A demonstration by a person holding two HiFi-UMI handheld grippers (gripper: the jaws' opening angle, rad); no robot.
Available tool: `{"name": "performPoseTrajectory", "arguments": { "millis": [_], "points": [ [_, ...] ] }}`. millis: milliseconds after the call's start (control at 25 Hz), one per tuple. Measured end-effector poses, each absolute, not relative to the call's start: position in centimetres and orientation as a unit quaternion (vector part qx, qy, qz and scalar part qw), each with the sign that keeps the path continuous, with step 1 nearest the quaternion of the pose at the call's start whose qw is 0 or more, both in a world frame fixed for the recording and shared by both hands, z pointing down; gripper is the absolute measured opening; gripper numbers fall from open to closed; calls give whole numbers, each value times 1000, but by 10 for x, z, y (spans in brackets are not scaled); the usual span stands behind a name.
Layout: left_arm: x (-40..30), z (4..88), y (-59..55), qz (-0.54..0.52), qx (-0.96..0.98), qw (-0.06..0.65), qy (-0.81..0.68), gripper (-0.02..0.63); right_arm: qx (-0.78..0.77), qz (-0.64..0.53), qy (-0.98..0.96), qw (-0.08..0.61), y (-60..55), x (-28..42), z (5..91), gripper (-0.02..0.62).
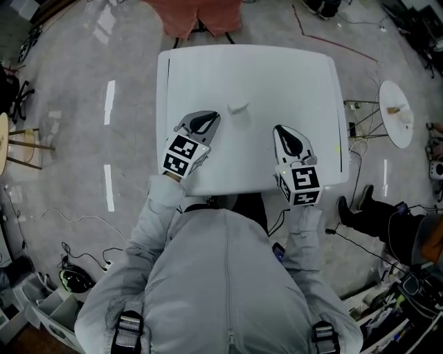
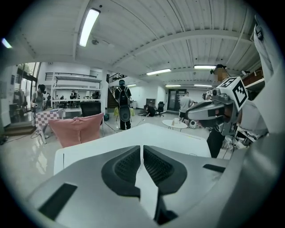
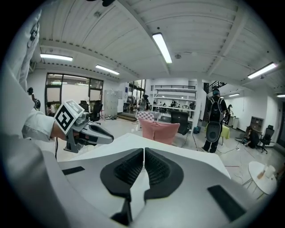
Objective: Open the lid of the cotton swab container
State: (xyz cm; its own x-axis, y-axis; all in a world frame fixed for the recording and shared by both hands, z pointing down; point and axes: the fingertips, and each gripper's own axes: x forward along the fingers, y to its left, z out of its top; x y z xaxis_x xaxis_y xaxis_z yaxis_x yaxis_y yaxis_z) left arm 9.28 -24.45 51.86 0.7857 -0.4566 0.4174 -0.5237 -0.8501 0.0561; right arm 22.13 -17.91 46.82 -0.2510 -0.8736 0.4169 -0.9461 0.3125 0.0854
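A: Where are the two grippers?

B: Both hang over the near half of the white table (image 1: pixel 291 76). The left gripper (image 1: pixel 212 117) points up and to the right, and the right gripper (image 1: pixel 279 130) points up and slightly left. They are well apart.

A: Are the fingers clenched?

B: Yes, on both. The left gripper's ribbed pads (image 2: pixel 127 167) meet at their tips with nothing between them. The right gripper's pads (image 3: pixel 156 168) are pressed together the same way, also empty.

A: And the container?

B: From the head view a small pale shape (image 1: pixel 239 107) lies on the table, beyond the grippers and roughly between them, touching neither. It may be the container, but it is too faint to make out a lid.

A: Anything else around?

B: A pink beanbag (image 1: pixel 201 17) sits on the floor past the far edge of the table, and a round side table (image 1: pixel 396 114) stands off to the right.
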Motion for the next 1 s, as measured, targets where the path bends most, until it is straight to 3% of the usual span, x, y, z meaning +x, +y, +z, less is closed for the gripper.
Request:
{"name": "performPoseTrajectory", "arguments": {
  "millis": [320,440,1000],
  "points": [
    [99,554,-250,231,938,112,-234,30,565,118,-793,196,-198,220,492,35],
    [110,566,-250,245,937,122,-216,138,559,127,-794,200,-201,225,498,35],
    [139,637,-283,271,934,153,-174,242,537,164,-798,221,-210,242,535,35]
  ]
}}
